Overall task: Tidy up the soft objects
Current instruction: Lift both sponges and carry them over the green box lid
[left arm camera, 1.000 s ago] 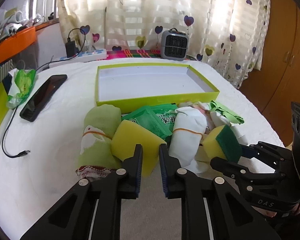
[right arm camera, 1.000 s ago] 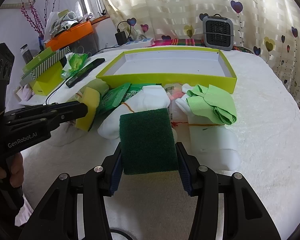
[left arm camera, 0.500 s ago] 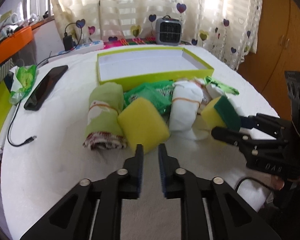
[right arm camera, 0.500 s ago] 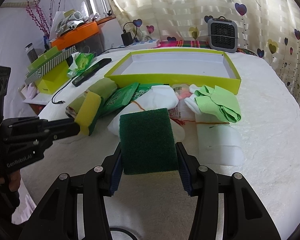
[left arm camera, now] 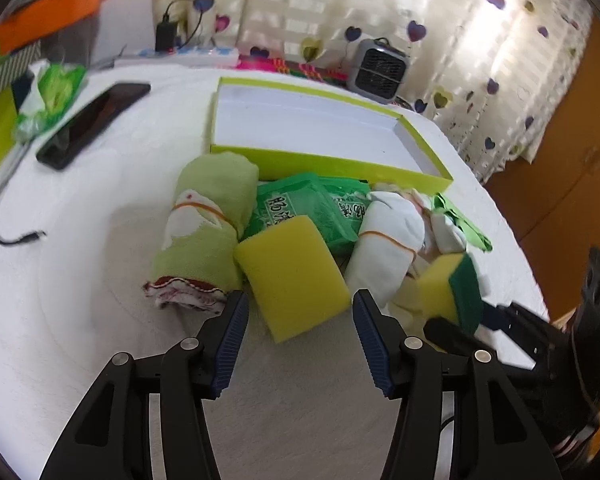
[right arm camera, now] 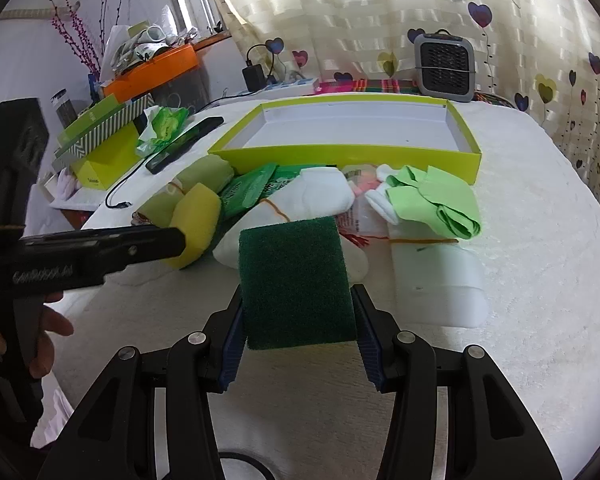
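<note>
L gripper (left arm camera: 298, 338) jaws opening wide right now, nothing pinched; near corner of the yellow sponge (left arm camera: 292, 276) sits just ahead of the tips, btwn them but not touched. R gripper (right arm camera: 298, 334) clamped on the scouring sponge (right arm camera: 296, 280), green pad facing up, pads pressing both sides, held above the white cloth-covered table (right arm camera: 540, 280)

Pile of soft stuff lies just near-side of the empty lime-green tray (left arm camera: 332, 160): rolled green towel (left arm camera: 208, 228) left, green wipes packs (left arm camera: 296, 204) behind the yellow sponge, rolled white towel (left arm camera: 388, 252) to its right, light green cloth (right arm camera: 440, 200) further right

Risks, as a guess: yellow sponge lies tilted, leaning on the packs, so a corner-only grab could let it twist or squirt out. L tip sits right beside the green towel's red hem, so it could snag that roll too. R gripper hangs near L's right side, so a clash is possible if both head for the tray together. Squashed scourer may spring free on release and bounce off the low tray wall

Writing: "GenRobot.AI" on L gripper body in the right view, blurred; Chinese characters on the wipes pack, too soft to read; phone (left arm camera: 92, 124) far left, no text seen
</note>
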### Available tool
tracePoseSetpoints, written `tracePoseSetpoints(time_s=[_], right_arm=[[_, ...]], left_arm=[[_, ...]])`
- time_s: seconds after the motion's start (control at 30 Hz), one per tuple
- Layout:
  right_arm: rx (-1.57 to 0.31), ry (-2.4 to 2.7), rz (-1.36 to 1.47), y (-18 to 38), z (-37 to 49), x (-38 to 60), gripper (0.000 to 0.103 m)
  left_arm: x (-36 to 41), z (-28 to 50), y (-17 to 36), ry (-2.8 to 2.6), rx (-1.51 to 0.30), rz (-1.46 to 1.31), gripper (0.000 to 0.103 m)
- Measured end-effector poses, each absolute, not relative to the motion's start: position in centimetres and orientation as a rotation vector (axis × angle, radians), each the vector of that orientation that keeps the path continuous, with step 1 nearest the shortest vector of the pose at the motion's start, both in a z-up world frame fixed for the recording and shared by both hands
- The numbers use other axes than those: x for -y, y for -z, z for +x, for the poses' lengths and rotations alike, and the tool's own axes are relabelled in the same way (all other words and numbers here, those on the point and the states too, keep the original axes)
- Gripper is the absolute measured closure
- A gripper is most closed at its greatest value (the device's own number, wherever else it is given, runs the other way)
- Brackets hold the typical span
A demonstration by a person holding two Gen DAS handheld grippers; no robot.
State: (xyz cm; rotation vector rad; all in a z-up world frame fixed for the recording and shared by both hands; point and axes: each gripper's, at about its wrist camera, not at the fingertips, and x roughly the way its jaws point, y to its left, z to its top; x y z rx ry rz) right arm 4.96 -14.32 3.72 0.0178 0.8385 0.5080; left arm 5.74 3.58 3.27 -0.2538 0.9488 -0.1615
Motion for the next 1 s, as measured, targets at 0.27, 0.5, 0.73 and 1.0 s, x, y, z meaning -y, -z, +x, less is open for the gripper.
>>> tracePoseSetpoints(time_s=[0.27, 0.5, 0.73, 1.0], right_arm=[[-0.847, -0.527, 0.024, -3.5, 5.4, 14.6, 0.053], [-0.855, -0.548, 0.029, -3.2, 5.6, 14.8, 0.053], [-0.852, -0.553, 0.036, -3.3, 5.4, 15.0, 0.053], [-0.828, -0.537, 0.03, -4.5, 5.0, 15.5, 0.053]], left_arm=[[-3.5, 7.0, -2.8, 0.116, -0.98, -0.326, 0.049], [-3.1, 7.7, -2.1, 0.078, -1.004, -0.33, 0.051], [-3.2, 7.2, -2.4, 0.063, -0.984, -0.312, 0.056], [-3.6, 5.1, -4.5, 0.088, -0.939, -0.294, 0.056]])
